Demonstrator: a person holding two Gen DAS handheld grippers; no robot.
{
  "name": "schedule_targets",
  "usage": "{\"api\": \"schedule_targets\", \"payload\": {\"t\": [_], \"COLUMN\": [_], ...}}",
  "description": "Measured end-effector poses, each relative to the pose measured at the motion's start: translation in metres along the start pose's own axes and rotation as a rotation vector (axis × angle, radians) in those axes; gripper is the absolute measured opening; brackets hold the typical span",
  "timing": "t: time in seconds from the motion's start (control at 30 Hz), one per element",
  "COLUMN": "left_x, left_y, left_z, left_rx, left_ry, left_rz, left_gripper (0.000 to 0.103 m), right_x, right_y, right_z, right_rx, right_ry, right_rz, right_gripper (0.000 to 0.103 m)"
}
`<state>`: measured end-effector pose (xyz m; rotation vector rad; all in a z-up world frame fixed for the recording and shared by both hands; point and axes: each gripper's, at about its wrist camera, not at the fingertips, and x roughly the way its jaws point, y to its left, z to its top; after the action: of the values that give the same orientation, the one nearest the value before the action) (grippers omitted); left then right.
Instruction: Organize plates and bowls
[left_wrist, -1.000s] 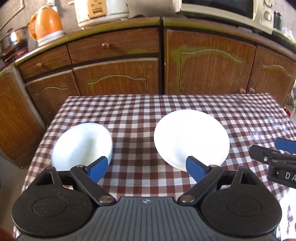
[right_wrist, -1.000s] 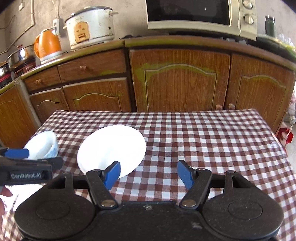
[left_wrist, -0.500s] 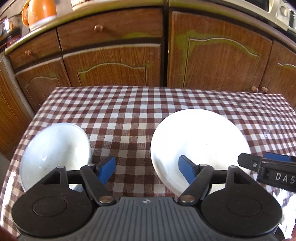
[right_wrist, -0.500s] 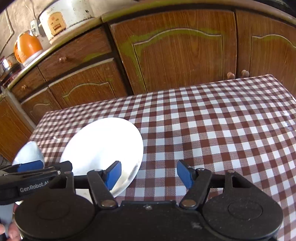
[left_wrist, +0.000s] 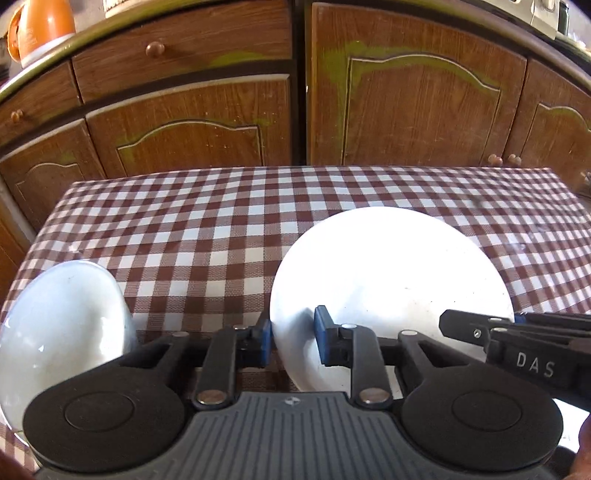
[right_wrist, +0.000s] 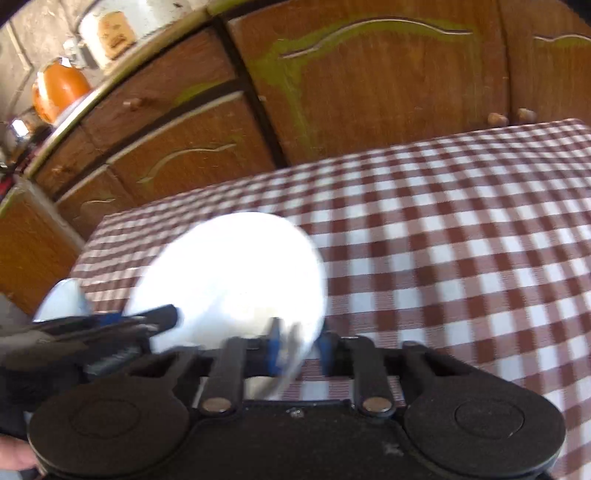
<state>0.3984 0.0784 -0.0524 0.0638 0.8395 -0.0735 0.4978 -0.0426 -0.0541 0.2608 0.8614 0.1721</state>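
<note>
Home kitchen. Wooden base cabinets (left_wrist: 417, 96) with arched door panels and round knobs span upper half of left wrist view; drawer (left_wrist: 184, 48) at upper left. Orange kettle (right_wrist: 61, 88) and white cooker pot (right_wrist: 110, 27) on countertop, upper left of right wrist view. Table with brown-and-white checked tablecloth (left_wrist: 207, 221) fills mid-frame, carrying white plate (left_wrist: 391, 280) and bowl (left_wrist: 62, 321).

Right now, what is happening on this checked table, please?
A person with a claw in each hand is working on the round white plate on the brown-and-white checked tablecloth. The left claw has closed on the plate's near left edge, and the right claw grips its right edge, though that view is blurred. The pale white bowl sits untouched to the left.
</note>
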Motion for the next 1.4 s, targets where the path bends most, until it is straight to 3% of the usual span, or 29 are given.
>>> {"api": "schedule_targets", "payload": {"t": [0.1, 0.37, 0.73, 1.4], "left_x": [-0.003, -0.032, -0.099, -0.202], "left_y": [0.005, 0.004, -0.006, -0.021], "left_z": [-0.003, 0.001, -0.005, -0.046], "left_rx": [-0.034, -0.055, -0.043, -0.046], "left_ry": [0.001, -0.028, -0.065, -0.117], "left_rz": [-0.028, -0.017, 0.003, 0.026], "left_gripper": [0.023, 0.023, 0.022, 0.022], "right_x": [-0.003, -0.03, -0.102, -0.22], "right_y": [0.002, 0.016, 0.03, 0.055], "right_z": [-0.001, -0.005, -0.016, -0.061], "right_rx": [-0.004, -0.054, -0.074, -0.117], "right_ry": [-0.005, -0.049, -0.097, -0.149], "right_rz": [-0.001, -0.021, -0.014, -0.012], "right_gripper": [0.021, 0.021, 0.021, 0.021]}}
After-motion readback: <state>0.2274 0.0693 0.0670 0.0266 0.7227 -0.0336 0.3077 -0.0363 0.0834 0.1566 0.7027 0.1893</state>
